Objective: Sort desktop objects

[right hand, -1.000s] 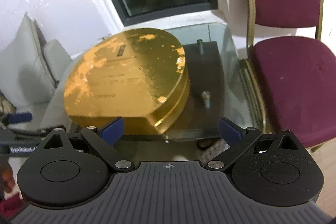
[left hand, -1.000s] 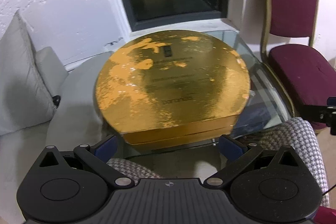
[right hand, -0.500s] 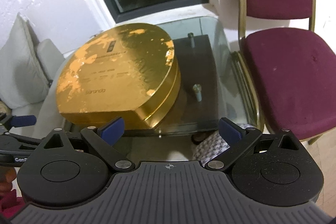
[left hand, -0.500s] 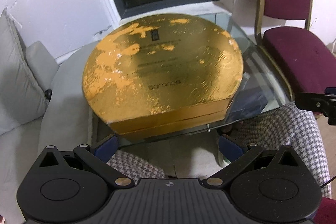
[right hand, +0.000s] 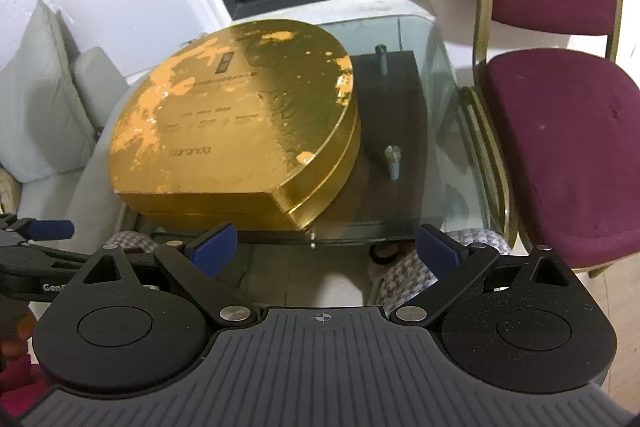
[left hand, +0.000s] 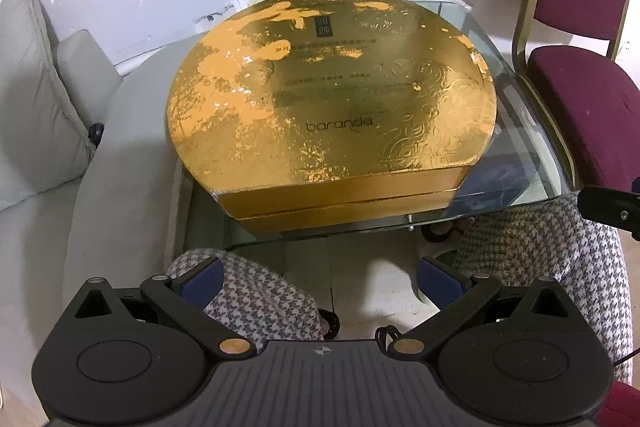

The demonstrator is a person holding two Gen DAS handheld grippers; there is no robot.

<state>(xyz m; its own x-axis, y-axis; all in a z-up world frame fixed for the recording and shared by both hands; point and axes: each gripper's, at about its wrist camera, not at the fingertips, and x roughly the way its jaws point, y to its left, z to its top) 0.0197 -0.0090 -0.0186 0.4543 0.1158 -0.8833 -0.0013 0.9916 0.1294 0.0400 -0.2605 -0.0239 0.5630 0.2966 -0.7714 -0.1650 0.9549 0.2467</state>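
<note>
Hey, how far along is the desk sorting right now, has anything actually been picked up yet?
Nothing looks sorted yet. The gold box sits closed on the glass table, untouched. Nothing is in hand: the left gripper and right gripper are both open and empty, held short of the table's near edge. Left to do: the whole job, starting with the box.

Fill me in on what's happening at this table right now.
A seated person in houndstooth trousers holds a gripper in each hand, both aimed at a big gold box lying shut on the glass table. Nothing is being handled yet: the left gripper and right gripper both hang short of the table's near edge, jaws open and empty. A maroon chair stands beside the table.
</note>
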